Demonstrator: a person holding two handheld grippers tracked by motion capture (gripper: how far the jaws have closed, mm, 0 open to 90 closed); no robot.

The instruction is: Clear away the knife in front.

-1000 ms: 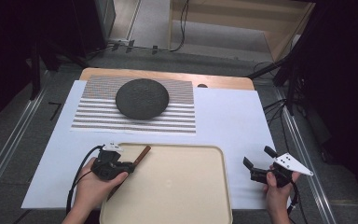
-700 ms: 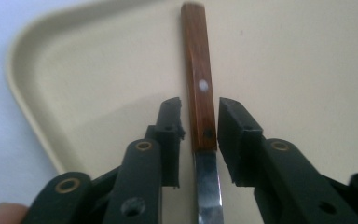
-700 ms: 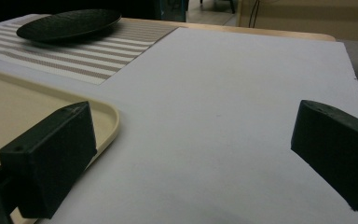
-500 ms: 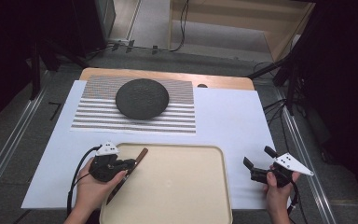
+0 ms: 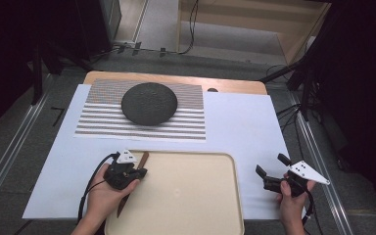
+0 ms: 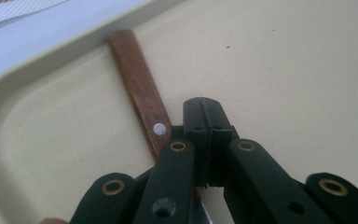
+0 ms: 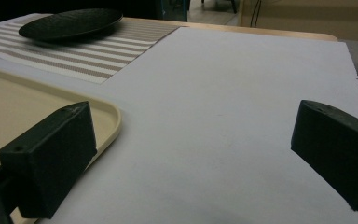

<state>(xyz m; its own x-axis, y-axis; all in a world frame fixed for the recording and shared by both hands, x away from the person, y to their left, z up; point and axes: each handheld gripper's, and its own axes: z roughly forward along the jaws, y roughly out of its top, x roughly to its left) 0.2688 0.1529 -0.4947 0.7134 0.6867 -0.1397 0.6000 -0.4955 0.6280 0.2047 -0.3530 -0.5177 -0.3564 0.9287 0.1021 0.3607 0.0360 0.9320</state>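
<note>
Knife handle (image 6: 142, 93) beside closed left gripper (image 6: 204, 112).

Jaws wide apart over the white sheet (image 7: 223, 93); beige tray (image 7: 114, 116) left, black plate (image 7: 70, 22) beyond.

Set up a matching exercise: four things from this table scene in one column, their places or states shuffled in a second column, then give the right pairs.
Things
1. round black textured plate
2. brown wooden-handled knife
3. left gripper
4. right gripper

Places or states
A. jaws wide open above the white sheet
B. lies at the beige plastic tray's left edge
C. sits on the striped placemat
D. jaws closed together

Pairs: 1-C, 2-B, 3-D, 4-A
</note>
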